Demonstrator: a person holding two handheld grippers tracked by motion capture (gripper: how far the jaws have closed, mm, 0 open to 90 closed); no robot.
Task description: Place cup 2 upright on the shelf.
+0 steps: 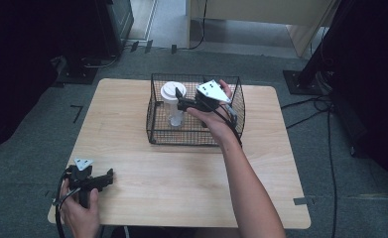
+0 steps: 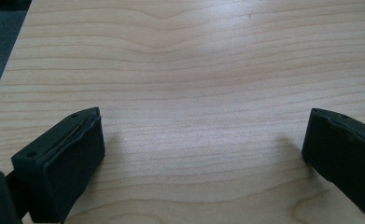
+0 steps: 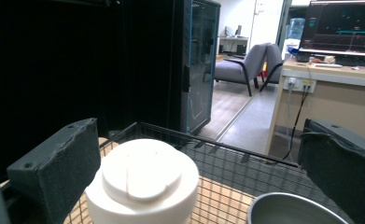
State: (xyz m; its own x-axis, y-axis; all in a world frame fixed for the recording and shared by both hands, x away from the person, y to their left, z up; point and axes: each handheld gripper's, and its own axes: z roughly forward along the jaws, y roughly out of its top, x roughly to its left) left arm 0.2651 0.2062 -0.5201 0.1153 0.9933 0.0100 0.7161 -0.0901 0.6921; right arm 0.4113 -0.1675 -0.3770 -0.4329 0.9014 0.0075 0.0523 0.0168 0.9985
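At upper centre of the high view a black wire basket [image 1: 154, 130] stands on the wooden table [image 1: 181, 183], holding a clear bottle with a white lid [image 1: 172, 92]; no label or writing on it can be read. The right gripper [image 1: 180, 100] reaches into the basket, jaws wide apart beside the lid [image 3: 141, 173]. Its own view also catches a metal bowl rim [image 3: 292, 205] at lower right inside the basket. At lower left, the left gripper [image 1: 107, 177] rests over bare table [image 2: 194, 70], jaws spread wide and empty
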